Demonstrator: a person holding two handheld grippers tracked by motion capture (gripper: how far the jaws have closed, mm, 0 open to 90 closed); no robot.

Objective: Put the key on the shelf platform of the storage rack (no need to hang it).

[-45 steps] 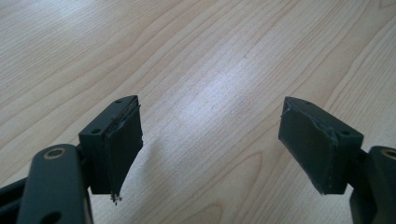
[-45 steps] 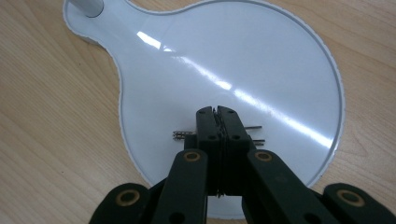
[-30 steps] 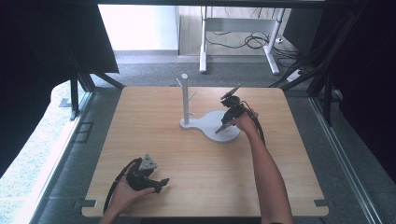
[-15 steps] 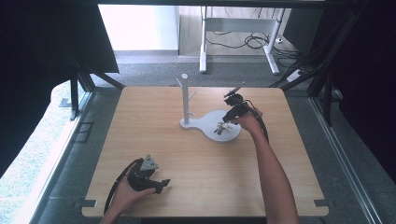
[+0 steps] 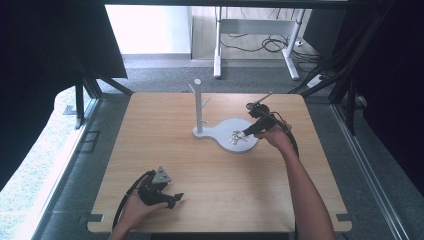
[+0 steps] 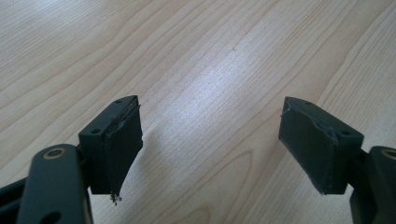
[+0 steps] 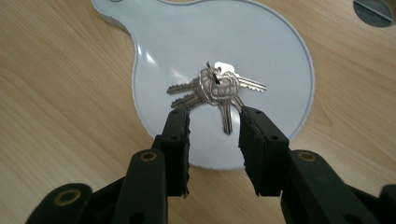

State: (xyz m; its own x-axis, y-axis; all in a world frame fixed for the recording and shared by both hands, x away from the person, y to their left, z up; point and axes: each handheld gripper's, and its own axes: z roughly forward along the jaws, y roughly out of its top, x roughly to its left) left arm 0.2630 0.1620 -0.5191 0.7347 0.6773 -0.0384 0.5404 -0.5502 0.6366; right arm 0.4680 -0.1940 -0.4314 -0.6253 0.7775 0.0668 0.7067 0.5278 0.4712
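A bunch of silver keys (image 7: 215,88) on a ring lies on the round white base (image 7: 261,46) of a stand with an upright peg post (image 5: 198,102). In the high view the keys (image 5: 237,137) sit on the base's right part. My right gripper (image 7: 214,122) hovers just short of the keys, jaws open a moderate gap, nothing between them. It also appears at the base's right edge as the right gripper (image 5: 248,132). My left gripper (image 5: 172,198) rests near the table's front left, held low. Its jaws stand wide open over bare wood, as the left gripper (image 6: 212,135) shows.
The wooden table (image 5: 170,150) has a round cable hole (image 7: 373,10) beyond the white base. The peg post stands at the table's middle back. Dark frames and a desk's legs with cables (image 5: 270,45) lie behind the table.
My right gripper has dropped and moved left, from above the base's far right edge down to the keys. The left gripper has barely shifted.
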